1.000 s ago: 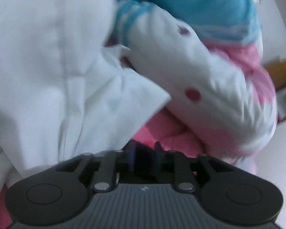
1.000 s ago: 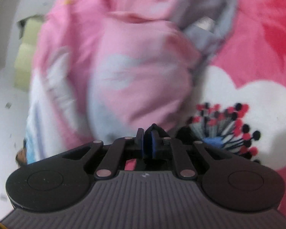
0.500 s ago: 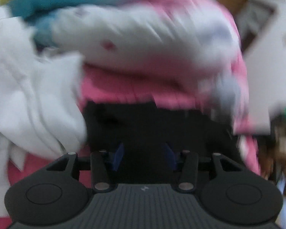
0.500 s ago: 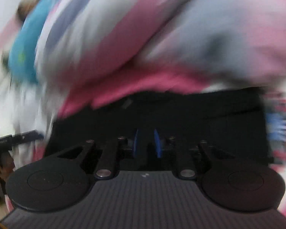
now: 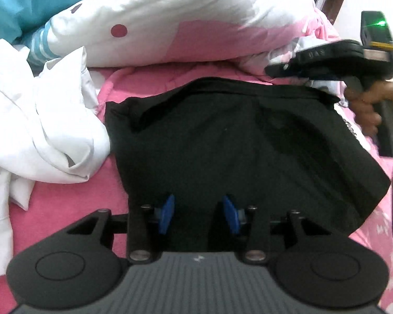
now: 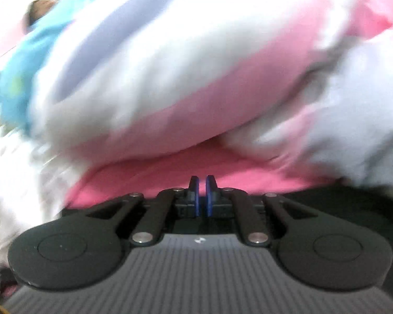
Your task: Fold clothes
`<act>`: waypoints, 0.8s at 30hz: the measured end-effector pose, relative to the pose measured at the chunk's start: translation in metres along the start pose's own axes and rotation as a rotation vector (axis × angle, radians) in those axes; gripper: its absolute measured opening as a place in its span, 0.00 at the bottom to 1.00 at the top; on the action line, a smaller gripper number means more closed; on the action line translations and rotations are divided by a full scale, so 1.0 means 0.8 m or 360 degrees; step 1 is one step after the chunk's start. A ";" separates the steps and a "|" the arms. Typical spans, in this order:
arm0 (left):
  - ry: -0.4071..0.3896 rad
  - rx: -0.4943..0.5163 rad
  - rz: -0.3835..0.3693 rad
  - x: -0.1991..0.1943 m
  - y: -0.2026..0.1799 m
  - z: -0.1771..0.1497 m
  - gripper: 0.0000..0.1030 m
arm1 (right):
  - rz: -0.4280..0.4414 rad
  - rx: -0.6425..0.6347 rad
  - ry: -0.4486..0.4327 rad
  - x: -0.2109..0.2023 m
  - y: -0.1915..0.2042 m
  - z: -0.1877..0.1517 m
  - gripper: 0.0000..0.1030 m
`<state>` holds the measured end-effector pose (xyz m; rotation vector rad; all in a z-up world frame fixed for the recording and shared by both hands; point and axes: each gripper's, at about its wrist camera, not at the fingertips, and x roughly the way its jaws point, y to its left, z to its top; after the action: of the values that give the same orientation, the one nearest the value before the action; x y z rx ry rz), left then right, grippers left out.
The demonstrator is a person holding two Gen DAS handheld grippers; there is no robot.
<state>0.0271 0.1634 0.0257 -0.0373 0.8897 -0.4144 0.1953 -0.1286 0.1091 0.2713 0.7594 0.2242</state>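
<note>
— Jaws? What changed?
— Left gripper [image 5: 198, 216] has let go and now stands apart over the black garment [image 5: 238, 144], spread on the pink bedsheet [image 5: 65, 198]. Right gripper [image 6: 201, 196] is nearly together, apparently empty.
— So folding can begin. Count?
— One black garment, one white garment [image 5: 39, 120], one quilt [image 5: 186, 23].

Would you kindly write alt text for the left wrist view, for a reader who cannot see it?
A black garment lies spread on a pink bedspread, with the open left tongs over its near edge. White clothing is heaped to its left; the right tongs reach in at its far right corner.
</note>
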 end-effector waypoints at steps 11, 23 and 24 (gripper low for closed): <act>0.0001 0.0074 0.0045 0.016 -0.010 0.014 0.44 | 0.0360 0.0195 0.0062 0.148 0.058 0.019 0.06; 0.0104 0.0014 0.0111 0.001 -0.014 0.020 0.49 | -0.0093 0.0444 0.0117 -0.091 -0.077 -0.064 0.07; 0.0113 0.0024 0.0124 0.001 -0.015 0.019 0.49 | -0.0193 0.0465 0.0108 -0.105 -0.103 -0.068 0.07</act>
<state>0.0348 0.1497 0.0374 0.0262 0.9546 -0.3514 0.1067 -0.2225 0.0989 0.4946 0.8733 0.0068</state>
